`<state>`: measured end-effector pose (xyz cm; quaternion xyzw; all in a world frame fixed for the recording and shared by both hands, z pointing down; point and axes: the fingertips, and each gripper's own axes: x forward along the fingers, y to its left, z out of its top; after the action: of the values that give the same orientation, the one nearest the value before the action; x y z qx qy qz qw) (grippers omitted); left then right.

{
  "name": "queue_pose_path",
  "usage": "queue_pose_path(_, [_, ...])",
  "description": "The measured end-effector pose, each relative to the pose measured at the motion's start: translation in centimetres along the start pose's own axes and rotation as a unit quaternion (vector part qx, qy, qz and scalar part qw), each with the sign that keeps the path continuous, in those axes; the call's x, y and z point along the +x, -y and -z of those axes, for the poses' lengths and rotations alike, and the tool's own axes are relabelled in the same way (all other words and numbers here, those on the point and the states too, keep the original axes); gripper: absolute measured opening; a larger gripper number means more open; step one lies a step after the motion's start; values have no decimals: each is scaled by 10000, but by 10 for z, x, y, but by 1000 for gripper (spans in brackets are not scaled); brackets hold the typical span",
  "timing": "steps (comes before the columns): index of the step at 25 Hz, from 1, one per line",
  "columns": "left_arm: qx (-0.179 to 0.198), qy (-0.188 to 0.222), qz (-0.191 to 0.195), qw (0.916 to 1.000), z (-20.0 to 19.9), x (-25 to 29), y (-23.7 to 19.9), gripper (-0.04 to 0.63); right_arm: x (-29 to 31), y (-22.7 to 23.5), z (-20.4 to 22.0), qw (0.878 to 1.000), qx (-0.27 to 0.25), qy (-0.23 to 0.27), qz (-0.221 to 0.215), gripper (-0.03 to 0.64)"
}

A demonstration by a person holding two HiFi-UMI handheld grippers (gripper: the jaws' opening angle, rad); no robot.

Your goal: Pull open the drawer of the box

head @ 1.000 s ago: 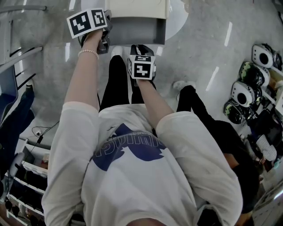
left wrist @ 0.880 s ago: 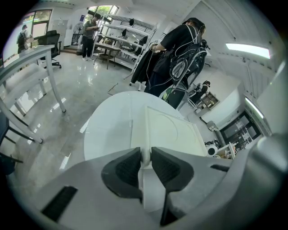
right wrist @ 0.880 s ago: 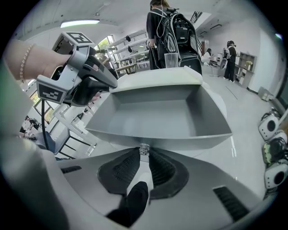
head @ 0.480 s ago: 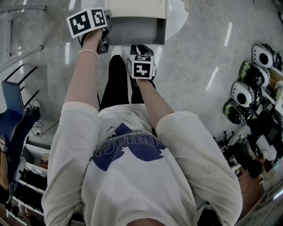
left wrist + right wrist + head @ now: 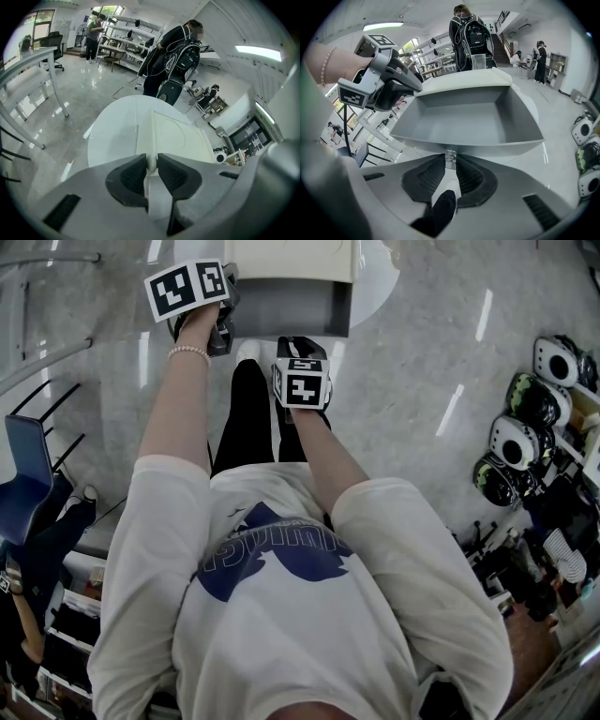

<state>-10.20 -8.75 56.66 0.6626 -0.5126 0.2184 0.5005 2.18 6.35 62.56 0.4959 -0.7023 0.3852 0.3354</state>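
A white box (image 5: 291, 259) stands on a round white table (image 5: 380, 277), and its grey drawer (image 5: 291, 306) is pulled out toward me. In the left gripper view my left gripper (image 5: 151, 164) is shut on the box's (image 5: 173, 136) thin near edge. My right gripper (image 5: 449, 161) is at the drawer's (image 5: 459, 122) front. The small clear knob (image 5: 449, 157) sits between its tips, the pads still touch it, and the jaws are opening. The drawer is empty inside. From the head view the left gripper (image 5: 223, 313) is at the box's left side and the right gripper (image 5: 298, 341) is below the drawer.
A person with a backpack (image 5: 173, 51) stands beyond the table (image 5: 112, 136). Round black-and-white devices (image 5: 520, 437) line the floor at the right. A blue chair (image 5: 28, 465) and shelving are at the left. My own legs are under the drawer.
Both grippers and the drawer stay almost where they were. At the left edge of the head view the blue chair and a bystander have shifted.
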Motion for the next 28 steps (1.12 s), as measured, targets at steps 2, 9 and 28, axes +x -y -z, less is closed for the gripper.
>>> queue_pose_path(2, [1, 9, -9, 10000, -1, -1, 1, 84, -2, 1, -1, 10000, 63, -1, -21, 73])
queue_pose_path(9, [220, 84, -118, 9997, -1, -1, 2, 83, -21, 13, -4, 9952, 824, -198, -492, 156])
queue_pose_path(28, [1179, 3739, 445, 9189, -84, -260, 77, 24, -296, 72, -254, 9025, 414, 4171, -993, 3])
